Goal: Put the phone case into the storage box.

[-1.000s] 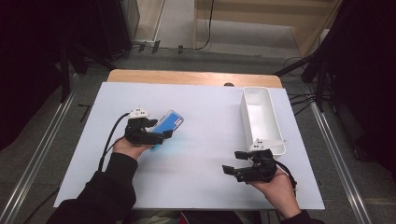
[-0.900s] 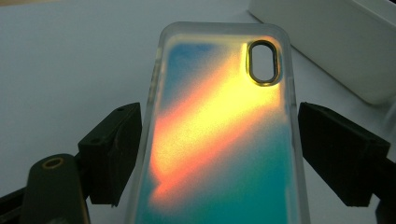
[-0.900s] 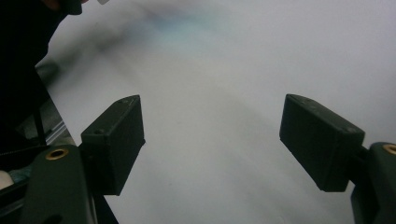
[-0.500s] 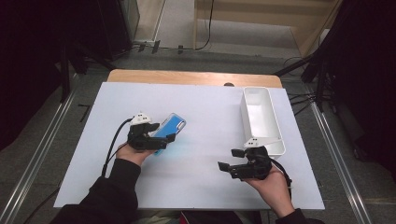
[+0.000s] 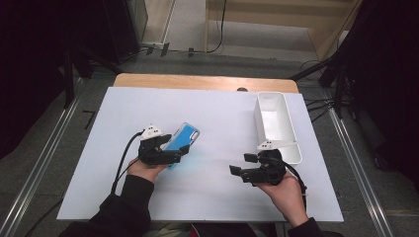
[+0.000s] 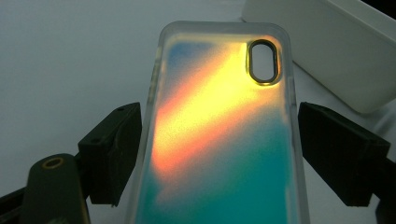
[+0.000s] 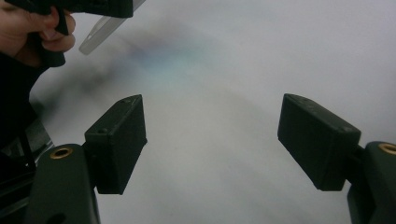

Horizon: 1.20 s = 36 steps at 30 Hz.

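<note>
Left gripper (image 5: 179,150), fingers clamped across a phone case (image 5: 182,138), long axis toward 2 o'clock and the white bin (image 5: 291,148); right gripper (image 5: 239,168), fingers wide, empty.

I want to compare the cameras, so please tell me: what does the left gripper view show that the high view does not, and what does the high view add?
The left gripper view alone shows the phone case's orange-to-teal sheen, its oval camera cutout, and both pads pressing its long edges. The high view alone shows the right gripper, open over bare sheet, the whole white bin, both forearms and the floor around the table. Both show the case held by the left gripper and part of the bin.
</note>
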Tool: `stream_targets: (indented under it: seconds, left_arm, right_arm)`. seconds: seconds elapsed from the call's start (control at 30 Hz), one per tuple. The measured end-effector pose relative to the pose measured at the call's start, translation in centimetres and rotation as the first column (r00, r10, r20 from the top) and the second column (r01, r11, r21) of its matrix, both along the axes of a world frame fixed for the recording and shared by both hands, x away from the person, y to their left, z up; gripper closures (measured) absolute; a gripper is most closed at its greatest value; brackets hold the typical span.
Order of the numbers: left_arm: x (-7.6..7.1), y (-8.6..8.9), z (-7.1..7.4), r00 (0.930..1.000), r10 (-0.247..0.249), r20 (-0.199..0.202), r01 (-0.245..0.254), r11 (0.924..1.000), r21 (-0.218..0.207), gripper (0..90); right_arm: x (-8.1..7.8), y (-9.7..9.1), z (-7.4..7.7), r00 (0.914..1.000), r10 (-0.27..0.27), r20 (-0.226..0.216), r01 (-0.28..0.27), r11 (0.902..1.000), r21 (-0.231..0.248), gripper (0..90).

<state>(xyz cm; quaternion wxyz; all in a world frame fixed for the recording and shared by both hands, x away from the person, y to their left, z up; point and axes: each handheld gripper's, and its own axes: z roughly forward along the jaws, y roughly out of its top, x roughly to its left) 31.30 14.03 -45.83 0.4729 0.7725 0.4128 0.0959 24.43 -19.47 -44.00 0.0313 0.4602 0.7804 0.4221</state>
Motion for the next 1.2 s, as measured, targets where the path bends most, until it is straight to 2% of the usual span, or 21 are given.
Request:
stream_targets:
  seconds: [0.37,0.6,0.83,1.0,1.2]
  left_arm:
    - [-1.0,-0.9,-0.4,0.9997,0.017,0.017,-0.017,0.9996,-0.022,16.2]
    - [-1.5,-1.5,-0.7,0.9989,0.042,0.021,-0.041,0.9978,-0.052,16.2]
    - [-1.8,-1.7,-1.1,0.9977,0.068,0.005,-0.067,0.9938,-0.089,16.2]
    - [-2.1,-2.1,-1.1,0.9963,0.08,0.031,-0.077,0.9924,-0.097,16.2]
    - [-2.4,-2.5,-1.2,0.9945,0.096,0.042,-0.09,0.9887,-0.12,16.2]
  right_arm:
    - [1.2,1.1,0.7,0.9999,-0.009,0.01,0.009,1.0,0.001,22.3]
    - [1.9,1.6,1.1,0.9999,-0.012,-0.007,0.012,0.9999,0.005,22.3]
    - [2.8,1.8,1.6,0.9997,-0.024,-0.004,0.024,0.9995,0.022,22.8]
    - [3.4,2.2,2.1,0.9994,-0.036,-0.003,0.036,0.9987,0.037,22.8]
    - [4.0,2.8,2.4,0.9992,-0.04,-0.001,0.04,0.9983,0.043,22.8]
